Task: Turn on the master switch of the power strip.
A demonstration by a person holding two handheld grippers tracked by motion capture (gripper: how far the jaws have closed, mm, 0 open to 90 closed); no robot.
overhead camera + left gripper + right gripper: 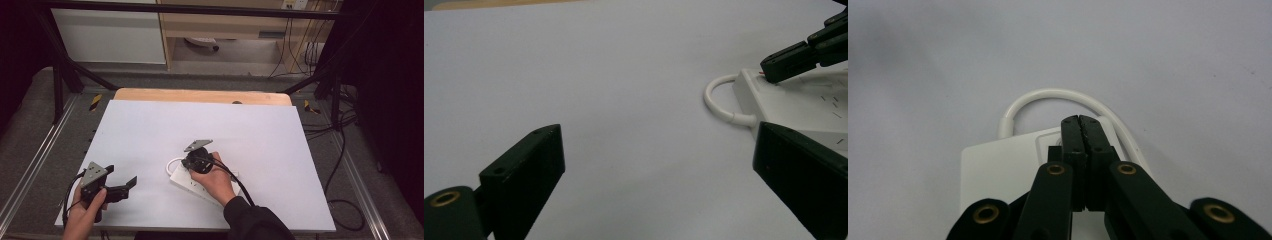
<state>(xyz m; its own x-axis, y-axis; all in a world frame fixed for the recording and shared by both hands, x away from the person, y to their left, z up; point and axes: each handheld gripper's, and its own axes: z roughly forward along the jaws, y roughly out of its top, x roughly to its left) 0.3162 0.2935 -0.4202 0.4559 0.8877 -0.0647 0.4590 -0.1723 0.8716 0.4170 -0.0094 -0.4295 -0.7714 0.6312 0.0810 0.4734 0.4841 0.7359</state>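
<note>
Power strip (pixel 998 175) lies under right gripper's (pixel 1081 122) closed jaws.

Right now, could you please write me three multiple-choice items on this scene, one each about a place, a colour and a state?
1. Where does the right gripper meet the power strip?
A. at the end where the cord loops out
B. at the end away from the cord
C. beside it, on the table

2. What colour is the cord?
A. black
B. white
C. red

3. How do the jaws of the left gripper stand?
A. shut on the cord
B. shut on nothing
C. open, on nothing

Key: 1 A, the right gripper view shows its shut jaws over the strip's cord end. 2 B, the loop is white. 3 C, the left gripper view shows them wide apart over the bare table.
</note>
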